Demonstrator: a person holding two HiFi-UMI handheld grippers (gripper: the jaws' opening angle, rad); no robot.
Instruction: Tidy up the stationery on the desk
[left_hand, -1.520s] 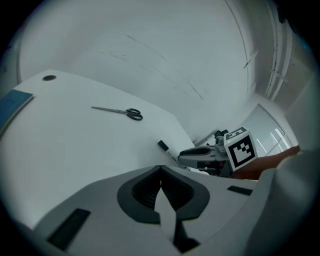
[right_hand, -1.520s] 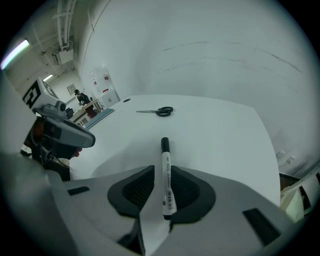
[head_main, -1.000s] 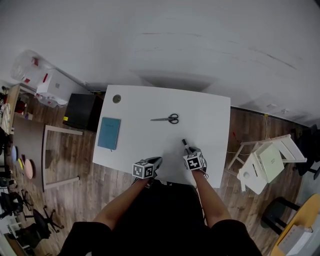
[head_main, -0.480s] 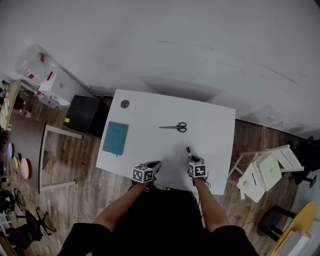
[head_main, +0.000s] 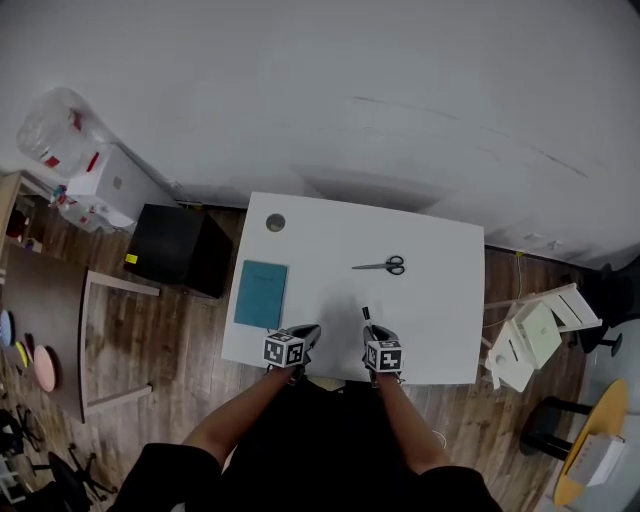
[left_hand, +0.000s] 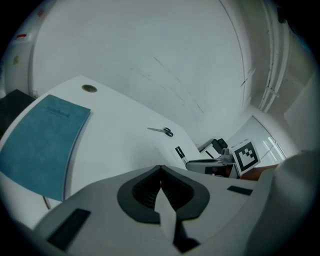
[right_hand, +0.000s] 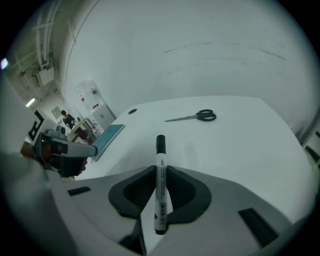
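Since a second ago, we see both grippers shifted leftward along the near edge of the desk (head_main: 440, 300), and the marker (right_hand: 160, 185) has come along with the right one. At the left edge lies the teal notebook (head_main: 261, 293), flat, with a small round grommet (head_main: 275, 222) beyond it in the far left corner. The left gripper (left_hand: 160, 167) sits over the near edge just beside the notebook's near right corner; its jaws are pressed together with nothing between them. To its right, around the middle of the near edge, the right gripper (right_hand: 160, 167) is clamped on the marker's white barrel, with the black cap pointing toward the far edge. The scissors (head_main: 382, 265) lie flat in the far right part of the desk, handles toward the right edge, well apart from both grippers.
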